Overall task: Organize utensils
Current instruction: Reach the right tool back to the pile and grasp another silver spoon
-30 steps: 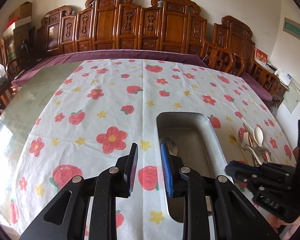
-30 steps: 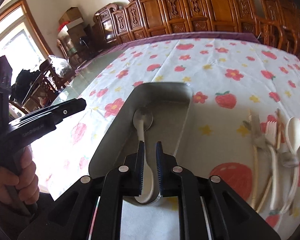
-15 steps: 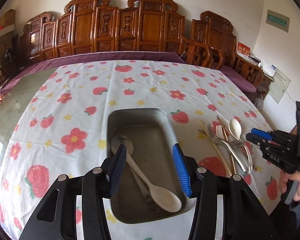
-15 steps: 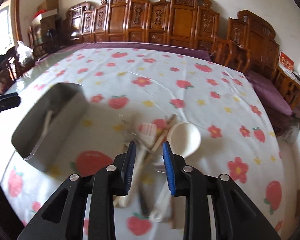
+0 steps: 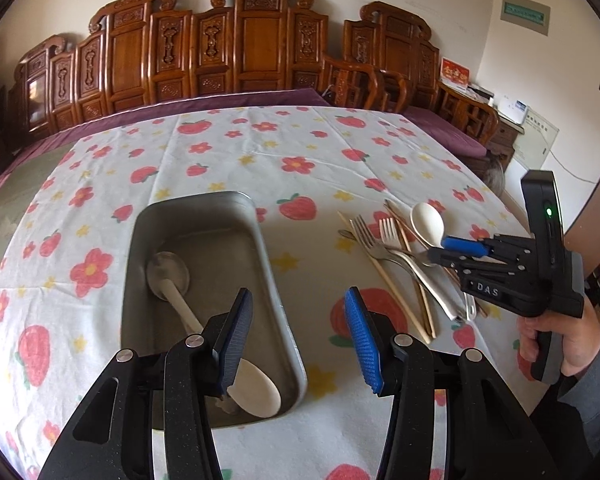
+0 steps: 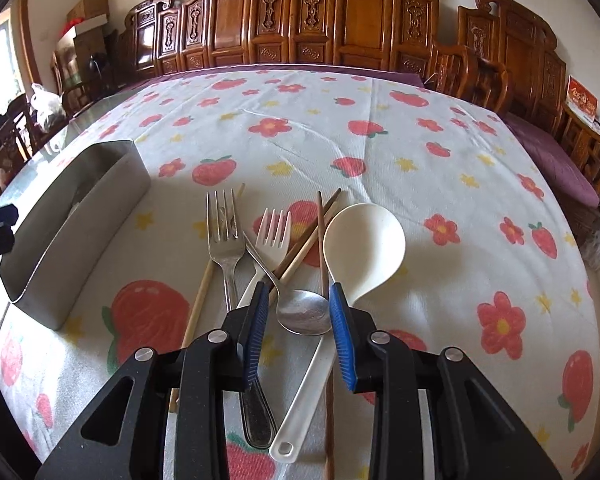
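Note:
A metal tray [image 5: 260, 240] holds a cream spoon [image 5: 256, 388] and a metal spoon [image 5: 168, 274]; the tray also shows in the right wrist view [image 6: 80, 216]. My left gripper [image 5: 298, 334] is open and empty above the tray's near right rim. Utensils lie in a pile on the cloth: a metal fork [image 6: 224, 236], a white fork [image 6: 274, 232], chopsticks [image 6: 300, 250], a cream spoon [image 6: 364, 240] and a small metal spoon [image 6: 304, 312]. My right gripper [image 6: 298, 328] is open, low over the pile, with the small spoon's bowl between its fingers.
The table wears a white cloth with strawberries and flowers [image 6: 320, 132]. Carved wooden chairs [image 5: 240, 48] line the far side and right. The right gripper and the hand that holds it show in the left wrist view [image 5: 512, 276].
My right gripper left the tray, swung right to the utensil pile and opened over it. My left gripper shifted right over the tray's edge and opened wider.

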`<state>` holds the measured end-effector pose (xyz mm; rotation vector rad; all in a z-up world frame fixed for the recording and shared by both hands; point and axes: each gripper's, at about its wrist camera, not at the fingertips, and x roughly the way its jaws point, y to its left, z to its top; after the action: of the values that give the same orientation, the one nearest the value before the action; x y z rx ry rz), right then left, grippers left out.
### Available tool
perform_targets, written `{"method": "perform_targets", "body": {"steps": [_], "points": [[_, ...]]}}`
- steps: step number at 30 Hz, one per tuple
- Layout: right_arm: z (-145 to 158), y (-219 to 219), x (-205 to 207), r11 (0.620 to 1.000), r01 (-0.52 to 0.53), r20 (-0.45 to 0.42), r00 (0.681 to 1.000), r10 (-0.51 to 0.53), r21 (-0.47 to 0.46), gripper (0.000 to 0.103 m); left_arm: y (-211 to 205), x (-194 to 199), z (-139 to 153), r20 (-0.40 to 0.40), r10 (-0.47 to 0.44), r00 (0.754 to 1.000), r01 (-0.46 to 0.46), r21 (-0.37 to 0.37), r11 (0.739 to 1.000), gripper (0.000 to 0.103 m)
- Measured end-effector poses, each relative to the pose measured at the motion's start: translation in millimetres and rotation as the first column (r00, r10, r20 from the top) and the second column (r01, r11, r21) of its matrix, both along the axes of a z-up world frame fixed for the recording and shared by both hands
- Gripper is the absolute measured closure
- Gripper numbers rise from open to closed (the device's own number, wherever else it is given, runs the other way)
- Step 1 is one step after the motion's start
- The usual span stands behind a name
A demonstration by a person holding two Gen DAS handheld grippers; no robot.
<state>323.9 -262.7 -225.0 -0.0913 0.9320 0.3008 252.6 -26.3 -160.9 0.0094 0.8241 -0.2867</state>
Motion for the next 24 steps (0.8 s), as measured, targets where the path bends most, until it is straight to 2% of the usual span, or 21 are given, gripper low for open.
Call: {"method": "perform_targets", "body": {"steps": [8, 17, 19, 22, 24], "points": [[-6, 7, -7, 0.999, -0.044, -0.049, 0.998, 0.044, 0.003, 0.069, -15, -6, -5, -0.007, -0.040, 0.999, 0.041, 0.021, 0.999, 0.057], [-10, 20, -15, 0.990, -0.104, -0.030, 0.994, 0.101, -0.099, 0.069, -20, -6, -6, -0.011, -0.050, 0.999, 0.051, 0.029, 0.998, 0.057], [-8, 19, -16, 0.990, -0.111, -0.026, 0.994, 0.109, -0.088, 0.088, -20, -6, -7, -0.010, -0.052, 0.999, 0.052, 0.030, 0.998, 0.057], [-5, 18, -19, 0.988, -0.137, -0.025, 0.990, 0.136, -0.069, 0.099, -22, -6, -10, -0.012, -0.050, 0.999, 0.050, 0.036, 0.998, 0.057], [-3, 17, -22, 0.986, -0.155, -0.018, 0.988, 0.154, -0.053, 0.101, -25, -6, -12, -0.015, -0.048, 0.999, 0.049, 0.043, 0.998, 0.057]]}}
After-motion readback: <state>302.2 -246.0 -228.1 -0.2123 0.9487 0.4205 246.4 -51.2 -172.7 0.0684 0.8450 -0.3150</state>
